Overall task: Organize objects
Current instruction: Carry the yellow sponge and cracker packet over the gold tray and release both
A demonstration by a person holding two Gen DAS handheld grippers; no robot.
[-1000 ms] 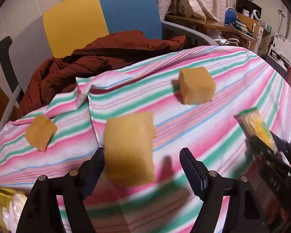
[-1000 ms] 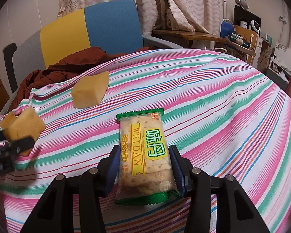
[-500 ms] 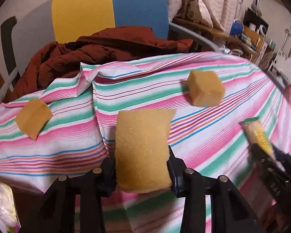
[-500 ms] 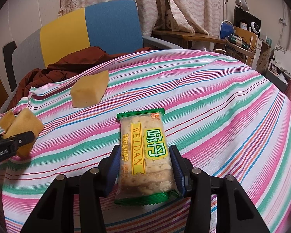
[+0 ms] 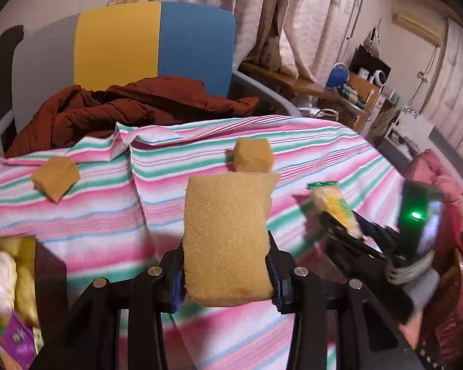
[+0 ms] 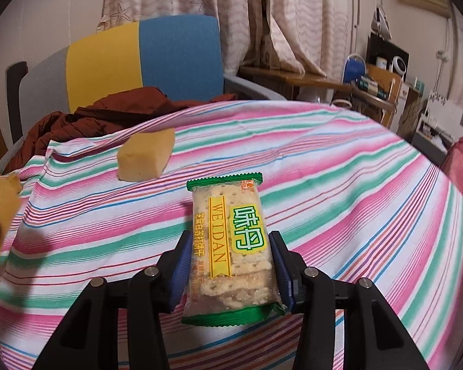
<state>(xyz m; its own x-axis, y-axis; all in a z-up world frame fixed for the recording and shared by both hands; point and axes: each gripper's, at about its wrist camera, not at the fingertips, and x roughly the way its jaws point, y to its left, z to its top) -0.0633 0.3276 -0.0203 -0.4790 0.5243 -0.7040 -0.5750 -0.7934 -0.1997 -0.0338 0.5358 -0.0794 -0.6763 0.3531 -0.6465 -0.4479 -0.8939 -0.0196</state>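
left gripper (image 5: 225, 273): clamped on sponge (image 5: 227, 237) | right gripper (image 6: 230, 269): closed on cracker packet (image 6: 231, 240) | risk: crackers could be crushed by squeeze; compressed sponge may be lost

Ahead of my grippers I've got a striped cloth (image 6: 339, 166) in pink, green and white, rumpled into a fold toward the far left. Beyond its far edge, a chair (image 5: 157, 43) with a yellow and blue back, grey at its left. A rust-brown jacket (image 5: 132, 104) is heaped on the seat, touching the cloth's far edge. Farther back, pale patterned curtains (image 6: 293, 18) hang down. Off to my far right, a wooden desk (image 6: 318, 81) crowded with small items, too small to name, and an air conditioner (image 5: 416, 29) high on the wall.
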